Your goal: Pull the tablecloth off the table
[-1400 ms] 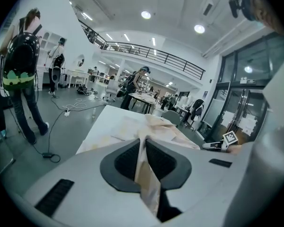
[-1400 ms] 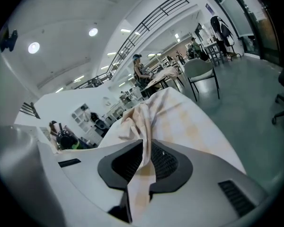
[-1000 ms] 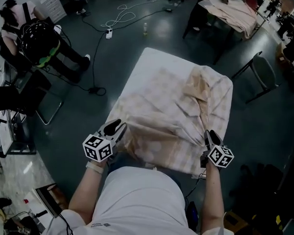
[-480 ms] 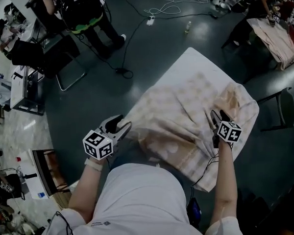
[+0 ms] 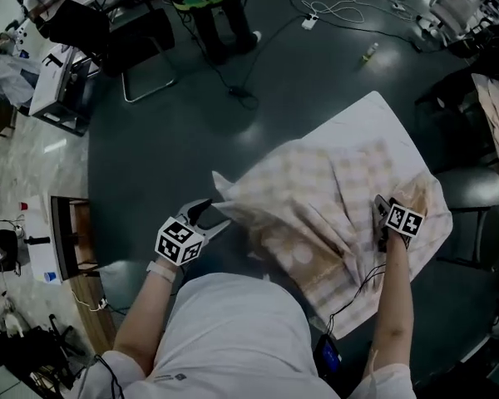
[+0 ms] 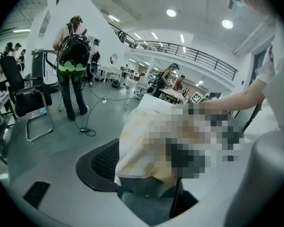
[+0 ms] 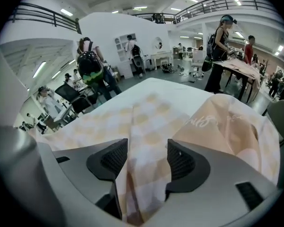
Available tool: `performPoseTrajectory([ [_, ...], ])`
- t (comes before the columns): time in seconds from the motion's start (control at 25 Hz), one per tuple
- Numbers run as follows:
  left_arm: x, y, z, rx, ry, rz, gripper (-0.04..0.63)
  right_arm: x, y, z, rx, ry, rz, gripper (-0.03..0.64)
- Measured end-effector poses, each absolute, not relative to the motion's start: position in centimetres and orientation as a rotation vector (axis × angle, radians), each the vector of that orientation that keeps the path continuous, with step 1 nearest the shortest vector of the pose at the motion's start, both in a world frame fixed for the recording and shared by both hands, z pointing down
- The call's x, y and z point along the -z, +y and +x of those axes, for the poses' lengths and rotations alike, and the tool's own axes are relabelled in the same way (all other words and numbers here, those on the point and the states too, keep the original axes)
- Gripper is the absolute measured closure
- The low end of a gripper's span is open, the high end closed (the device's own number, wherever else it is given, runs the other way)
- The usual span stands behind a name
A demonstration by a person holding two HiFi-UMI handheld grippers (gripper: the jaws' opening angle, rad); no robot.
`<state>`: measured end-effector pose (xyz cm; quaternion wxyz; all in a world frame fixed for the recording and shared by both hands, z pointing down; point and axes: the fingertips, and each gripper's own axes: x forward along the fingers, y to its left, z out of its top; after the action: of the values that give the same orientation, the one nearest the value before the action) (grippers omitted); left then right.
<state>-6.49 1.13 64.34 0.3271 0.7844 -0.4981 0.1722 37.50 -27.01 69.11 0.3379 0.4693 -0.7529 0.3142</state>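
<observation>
Where the dark floor point(image 5: 175, 140) fills most of the head view, the table point(image 5: 374, 119) stands toward 2 o'clock, its white top bare only along the far edge and the corner at 1 o'clock. Over the rest lies the tablecloth point(image 5: 316, 198), beige with pale checks and rucked into ridges. Its edge toward 8 o'clock is lifted clear of the table, one corner sticks up at 10 o'clock of the cloth, and a plainer tan part is heaped at 3 o'clock. The person's white-shirted torso point(image 5: 233, 331) takes up the 6 o'clock part, with an arm reaching out on each side. A chair point(image 5: 145, 56) stands well apart at 11 o'clock, a bystander point(image 5: 208, 7) is just beside it at 12 o'clock, and a cable point(image 5: 266, 48) trails across the floor.

The left gripper point(image 5: 212, 216), at 8 o'clock of the table, points toward 2 o'clock. In its own view the cloth hangs between its jaws, which are drawn in on it, though the fabric covers much of one jaw. The right gripper point(image 5: 380, 210), at 4 o'clock on the cloth, has its jaws pressed in on an upright pinched ridge of checked fabric, with the pads touching it on both sides. A small bottle point(image 5: 368, 52) stands on the floor at 1 o'clock.
</observation>
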Motion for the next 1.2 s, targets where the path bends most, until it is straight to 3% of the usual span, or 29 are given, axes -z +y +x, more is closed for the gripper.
performPoseTrajectory([
  [0.24,-71.0,0.5,-6.5,-0.669,-1.255,2.002,0.276,-71.4,-27.8,37.2,-0.851,-1.897,1.156,0.380],
  [0.72,-76.6,-2.6,-6.4,-0.655,-1.050,1.978,0.258,-73.9,-28.4,36.8,-0.862,-1.754,1.063,0.379],
  [1.2,-76.6,-3.0,-4.6,-0.621,-0.821,2.098,0.260,-73.7,-28.5,36.9,-0.799,-1.742,1.105,0.382],
])
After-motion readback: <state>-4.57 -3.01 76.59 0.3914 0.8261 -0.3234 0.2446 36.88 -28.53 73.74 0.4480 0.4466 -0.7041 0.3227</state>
